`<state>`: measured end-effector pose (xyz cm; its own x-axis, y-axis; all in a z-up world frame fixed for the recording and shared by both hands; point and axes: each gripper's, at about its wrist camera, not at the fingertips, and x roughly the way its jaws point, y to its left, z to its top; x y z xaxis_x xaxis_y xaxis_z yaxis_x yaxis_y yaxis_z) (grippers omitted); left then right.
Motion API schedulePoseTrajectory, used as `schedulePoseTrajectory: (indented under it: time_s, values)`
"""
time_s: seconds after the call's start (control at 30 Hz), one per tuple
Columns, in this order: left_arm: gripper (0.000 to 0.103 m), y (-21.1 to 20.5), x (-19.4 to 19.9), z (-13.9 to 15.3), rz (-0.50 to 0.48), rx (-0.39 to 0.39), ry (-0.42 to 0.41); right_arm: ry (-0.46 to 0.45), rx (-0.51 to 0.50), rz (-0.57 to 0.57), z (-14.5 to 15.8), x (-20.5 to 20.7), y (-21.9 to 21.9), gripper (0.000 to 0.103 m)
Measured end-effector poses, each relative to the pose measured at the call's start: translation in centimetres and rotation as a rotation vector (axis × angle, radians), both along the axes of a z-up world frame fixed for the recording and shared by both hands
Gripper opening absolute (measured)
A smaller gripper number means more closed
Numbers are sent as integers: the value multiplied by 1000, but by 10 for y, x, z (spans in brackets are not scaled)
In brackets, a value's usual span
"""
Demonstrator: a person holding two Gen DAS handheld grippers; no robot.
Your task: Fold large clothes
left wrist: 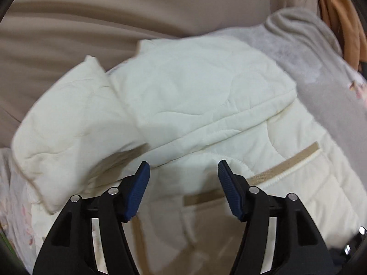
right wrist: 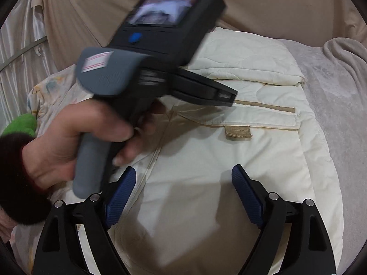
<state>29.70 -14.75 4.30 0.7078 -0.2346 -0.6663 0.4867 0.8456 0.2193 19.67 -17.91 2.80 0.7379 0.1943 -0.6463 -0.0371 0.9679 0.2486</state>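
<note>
Jacket: a cream quilted jacket lies spread on a grey blanket; its far part is folded over on itself into a thick layer; one sleeve juts out to the left in the left wrist view; tan pocket trim runs across the near right of it.

Left gripper: the left gripper hovers over the near part of the jacket; its blue pads stand wide apart with nothing between them; a scalloped jacket edge lies just beyond the right pad; whether the pads touch the cloth I cannot tell.

Right gripper: the right gripper is spread wide too and grips nothing; it hangs above the near, flat panel of the jacket; a seam runs from the left pad away to the far side.

Left hand: seen from the right wrist camera, the person's left hand, in a dark cuff, holds the grey handle of the left gripper's body above the jacket's left side; it is blurred; its fingers point to the right, ending near the tan pocket trim.

Pocket: a flap lies below that trim, with a small tan tab just near of it.

Surroundings: beige draped cloth fills the far side; a green thing shows at the left edge; a floral fabric lies under the jacket's left side.
</note>
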Motion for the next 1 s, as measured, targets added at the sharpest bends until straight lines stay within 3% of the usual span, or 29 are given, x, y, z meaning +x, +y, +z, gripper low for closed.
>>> schedulePoseTrajectory:
  time_s: [0.17,0.3,0.47,0.67,0.77,0.8,0.87,0.9,0.93,1.0]
  values:
    - [75,78,-21,47,57,-164,-68,-11,-4,-8,2,-2,0,84]
    - [78,154,-15,57,205,-244,-89,-64,-68,-28,17,-9,7,85]
    - [75,218,23,36,386,-202,-12,-154,-282,44,59,13,45,85]
    - [75,238,44,5,394,-33,3,-176,-544,182,70,101,94,82]
    - [75,243,58,-6,397,-7,24,-156,-648,205,58,143,112,81]
    - [75,244,64,-8,405,1,25,-153,-661,213,56,153,116,78]
    - [75,246,71,-7,420,10,7,-141,-634,235,54,175,120,51]
    - [75,245,75,-5,431,11,-6,-126,-597,237,58,182,119,21]
    - [75,246,78,-3,441,9,-14,-113,-517,221,66,190,110,5]
    - [75,248,83,1,461,-9,-25,-137,-303,143,91,193,76,5]
